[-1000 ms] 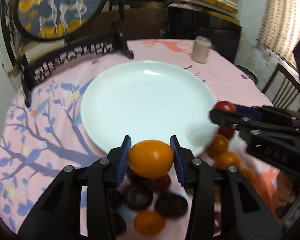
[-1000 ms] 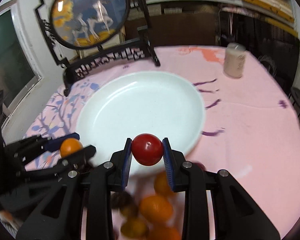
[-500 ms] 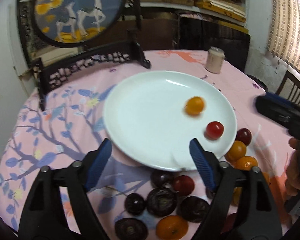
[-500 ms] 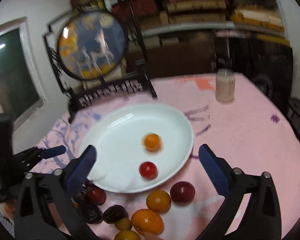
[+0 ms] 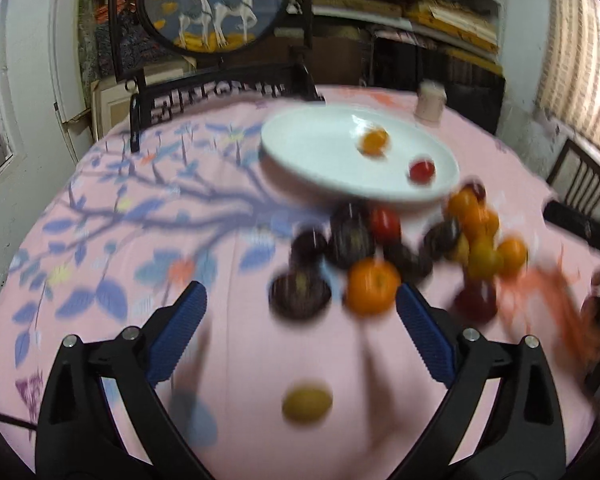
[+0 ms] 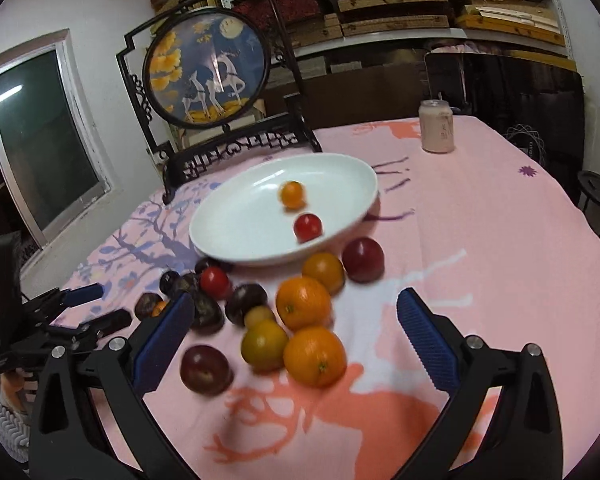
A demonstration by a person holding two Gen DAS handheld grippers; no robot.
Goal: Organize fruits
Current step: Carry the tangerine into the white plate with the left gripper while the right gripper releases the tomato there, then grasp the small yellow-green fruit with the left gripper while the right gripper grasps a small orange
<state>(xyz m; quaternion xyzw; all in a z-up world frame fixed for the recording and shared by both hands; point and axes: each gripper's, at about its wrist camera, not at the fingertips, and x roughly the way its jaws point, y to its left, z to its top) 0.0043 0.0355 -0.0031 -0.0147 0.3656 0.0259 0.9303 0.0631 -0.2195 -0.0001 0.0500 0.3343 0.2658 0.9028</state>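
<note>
Moved: both fruits I held 1 s ago, small orange [image 6: 292,193] and tomato [image 6: 307,227], now sit in white plate [image 6: 236,256]; I've pulled both hands back.
Left gripper [image 5: 300,336]: fingers opening, nothing between.
Right gripper [image 6: 296,336]: fingers wide apart, empty.
Next: round orange [image 6: 315,356] lies just ahead between right fingers; right nearer.
Surfaces: glossy plate, dimpled peel, smooth dark plums [image 6: 206,369], pink cloth [image 6: 500,248].

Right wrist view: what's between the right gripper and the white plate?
In the right wrist view, a loose cluster of fruit on the pink tablecloth lies between the open right gripper and the white plate: oranges, red and dark fruits.
</note>
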